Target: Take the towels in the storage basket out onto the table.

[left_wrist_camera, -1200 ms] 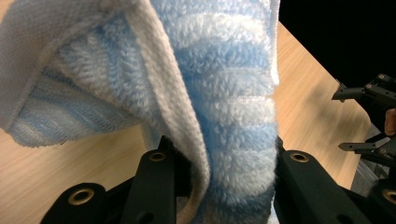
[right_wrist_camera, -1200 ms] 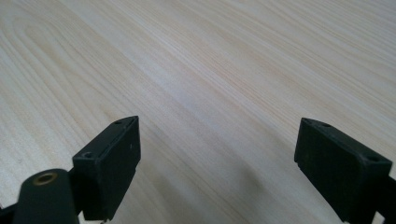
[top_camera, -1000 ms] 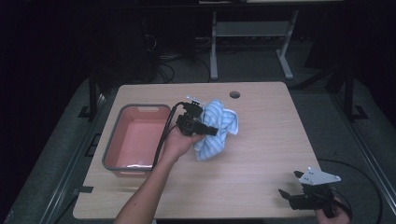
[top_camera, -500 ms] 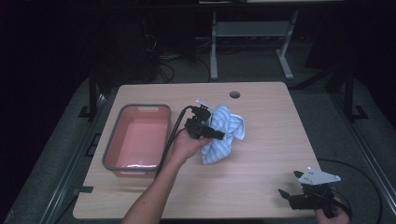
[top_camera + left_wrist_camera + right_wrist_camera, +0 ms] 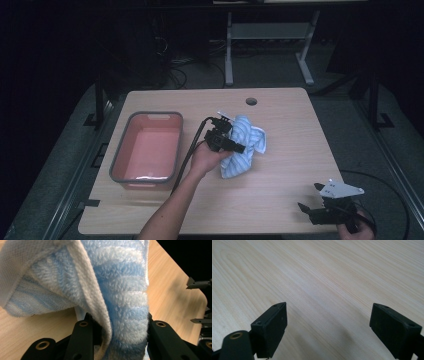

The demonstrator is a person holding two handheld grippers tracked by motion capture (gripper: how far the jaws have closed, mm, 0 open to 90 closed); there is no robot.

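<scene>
Towel [image 5: 246, 146], blue and white striped, bunched in a loose heap near the middle of a light wooden table [image 5: 280, 200]. Left gripper [image 5: 235, 146] clamped on a thick fold of that towel, held by a hand [image 5: 207, 156] reaching in from the bottom edge. Seen close in the left gripper view: fluffy towel [image 5: 110, 290] pinched between the two black jaws, rising and draping over to the left, bare wood beneath it. Pink tub [image 5: 120, 155] with a grey rim just left of the hand, on the table, nothing visible inside. Right gripper [image 5: 312, 210] low at the near right corner of the table, well apart from the towel, jaws spread wide with only bare wood grain between them in the right gripper view. Small round hole [image 5: 251, 101] in the tabletop near the far edge. Dark floor and a metal stand [image 5: 270, 35] beyond the table.
</scene>
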